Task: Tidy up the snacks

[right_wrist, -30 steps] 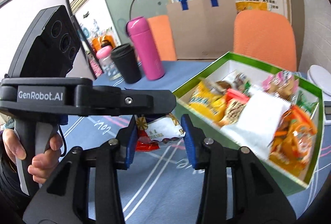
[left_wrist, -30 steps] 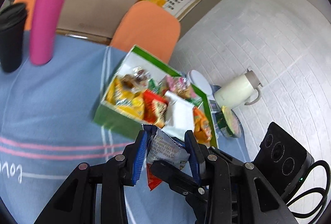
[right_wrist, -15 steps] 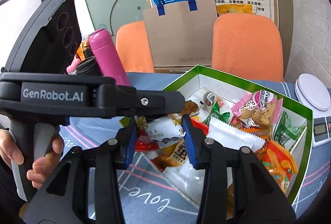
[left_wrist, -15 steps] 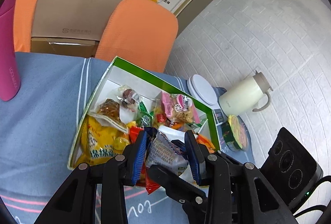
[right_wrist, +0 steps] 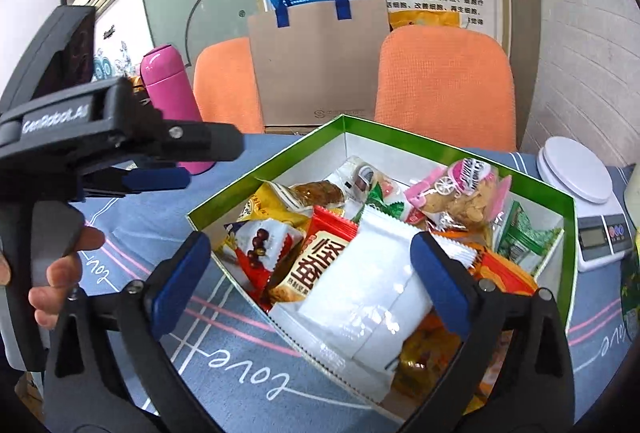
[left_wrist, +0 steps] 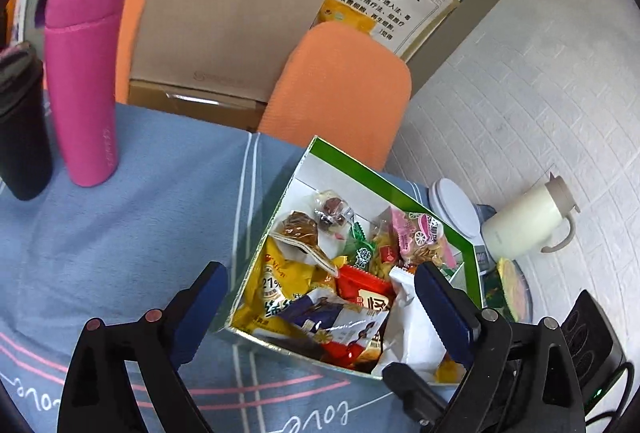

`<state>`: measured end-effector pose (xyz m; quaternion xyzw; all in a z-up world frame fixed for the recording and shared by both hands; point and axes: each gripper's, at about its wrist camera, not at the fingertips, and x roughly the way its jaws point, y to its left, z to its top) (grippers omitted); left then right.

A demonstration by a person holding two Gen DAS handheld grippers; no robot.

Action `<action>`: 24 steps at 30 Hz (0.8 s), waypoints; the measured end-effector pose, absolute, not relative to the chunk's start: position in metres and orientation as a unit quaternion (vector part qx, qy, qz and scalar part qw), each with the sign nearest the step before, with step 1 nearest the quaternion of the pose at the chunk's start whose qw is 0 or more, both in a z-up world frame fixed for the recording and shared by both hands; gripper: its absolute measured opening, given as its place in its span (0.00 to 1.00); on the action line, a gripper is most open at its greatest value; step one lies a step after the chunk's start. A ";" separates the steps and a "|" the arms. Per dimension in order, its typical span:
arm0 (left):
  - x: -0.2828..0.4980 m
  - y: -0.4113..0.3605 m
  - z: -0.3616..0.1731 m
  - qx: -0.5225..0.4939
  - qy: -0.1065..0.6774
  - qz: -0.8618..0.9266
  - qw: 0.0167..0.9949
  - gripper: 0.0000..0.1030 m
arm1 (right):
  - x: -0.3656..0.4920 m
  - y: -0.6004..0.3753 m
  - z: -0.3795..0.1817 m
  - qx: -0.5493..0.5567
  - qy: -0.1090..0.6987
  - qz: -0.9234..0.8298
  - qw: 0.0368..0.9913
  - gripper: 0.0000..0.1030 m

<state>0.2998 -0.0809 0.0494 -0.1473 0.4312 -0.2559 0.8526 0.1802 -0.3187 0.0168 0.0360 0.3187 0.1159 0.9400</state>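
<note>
Left wrist: fingers (left_wrist: 320, 297) astride box rim (left_wrist: 236, 307).

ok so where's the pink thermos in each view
Left wrist: the pink thermos stands upper left on the blue tablecloth, beside a black cup.
Right wrist: pink thermos at left, partly behind the other claw's body.
Shared landmark: the green snack box.

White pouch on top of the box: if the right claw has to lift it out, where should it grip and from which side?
Probably from above. The white pouch lies flat on the other snacks in the green box, so grip its near crimped end, overhanging the box's front wall. The right claw already straddles it, open.
</note>
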 end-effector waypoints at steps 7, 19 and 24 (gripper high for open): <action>0.246 -0.075 0.084 -0.091 0.372 -0.228 0.895 0.97 | 0.139 -0.333 0.045 0.044 0.319 0.071 0.944 0.97; 0.139 -0.070 0.062 -0.039 0.358 -0.148 0.921 1.00 | 0.042 -0.361 0.040 0.030 0.325 -0.030 0.945 0.99; 0.117 -0.078 0.032 -0.022 0.387 -0.138 0.911 1.00 | 0.021 -0.360 0.024 0.010 0.335 -0.059 0.940 0.99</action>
